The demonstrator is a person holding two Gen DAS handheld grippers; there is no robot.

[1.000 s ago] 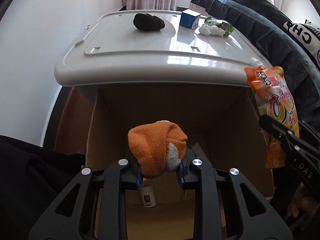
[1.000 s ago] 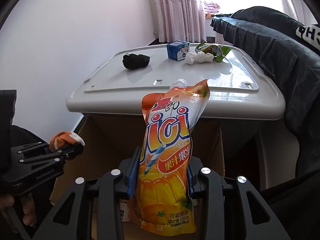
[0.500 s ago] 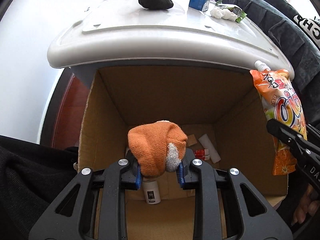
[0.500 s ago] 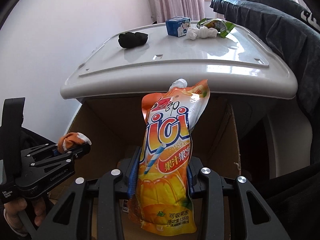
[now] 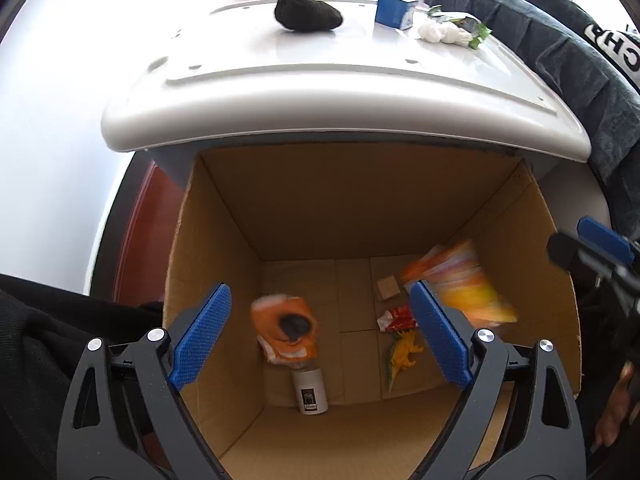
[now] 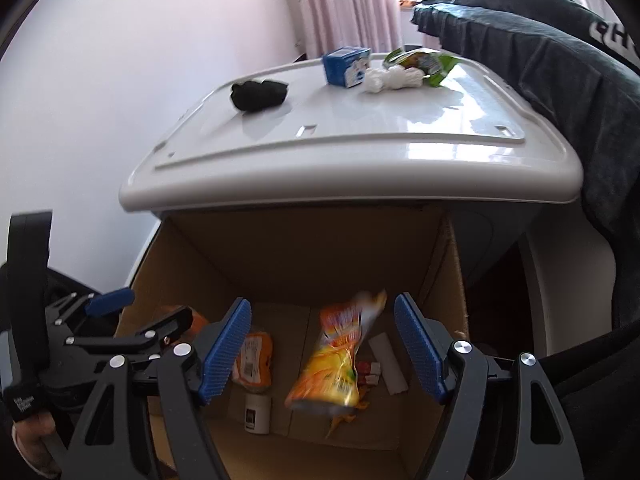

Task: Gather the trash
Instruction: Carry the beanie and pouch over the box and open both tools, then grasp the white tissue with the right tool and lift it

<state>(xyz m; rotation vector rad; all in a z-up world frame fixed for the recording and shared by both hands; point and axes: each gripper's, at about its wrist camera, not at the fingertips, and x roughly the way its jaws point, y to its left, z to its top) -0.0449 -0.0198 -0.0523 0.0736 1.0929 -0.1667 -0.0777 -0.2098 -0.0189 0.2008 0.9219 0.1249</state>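
Over the cardboard box (image 5: pixel 400 204), both jaws are opening, orange pouch (image 6: pixel 336 360) and sock (image 5: pixel 286 326) blurred below.

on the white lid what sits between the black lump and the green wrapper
In the right wrist view, a blue carton and a white crumpled wad lie between the black lump and the green wrapper.

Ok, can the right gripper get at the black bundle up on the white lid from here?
Probably yes. The right gripper is opening with only the falling orange pouch between its jaws, and the black bundle lies alone on the lid, nothing over it. It must lift clear of the cardboard box first.
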